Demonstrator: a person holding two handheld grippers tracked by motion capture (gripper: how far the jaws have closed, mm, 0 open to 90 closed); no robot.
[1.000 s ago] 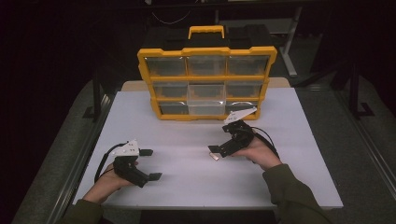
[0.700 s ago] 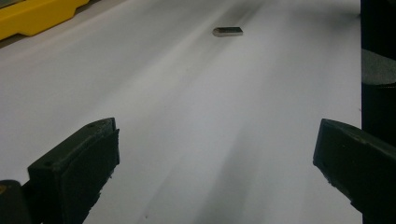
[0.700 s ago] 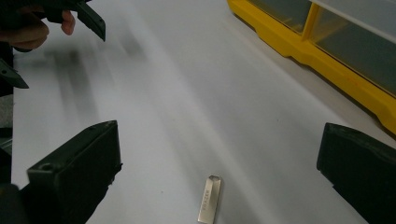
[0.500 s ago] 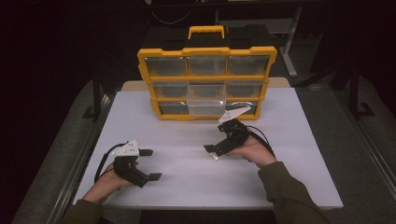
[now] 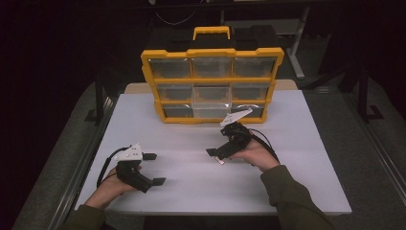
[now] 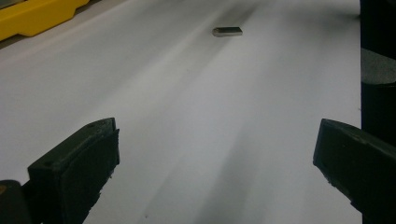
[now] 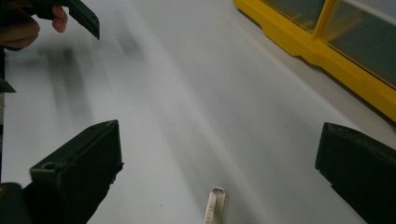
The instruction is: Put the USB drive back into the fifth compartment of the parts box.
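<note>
Nearest, at seven o'clock on the white table (image 5: 297, 158), the left gripper (image 5: 154, 168) rests with its jaws spread wide, grasping nothing. Toward the centre, the right gripper (image 5: 214, 155) hovers with jaws likewise released, and the small metal piece (image 7: 215, 205) lies flat on the table between them. Farthest, at twelve o'clock, stands the yellow organizer case (image 5: 211, 53).

I am looking down and forward from above the near edge of the table (image 5: 297, 191), taking in its whole top. My left gripper view is skimming low across it toward the right side, close to the surface. My right gripper view is facing left and slightly down. Both are catching the small metal piece (image 6: 227, 31) and the yellow organizer case (image 7: 308, 42).
</note>
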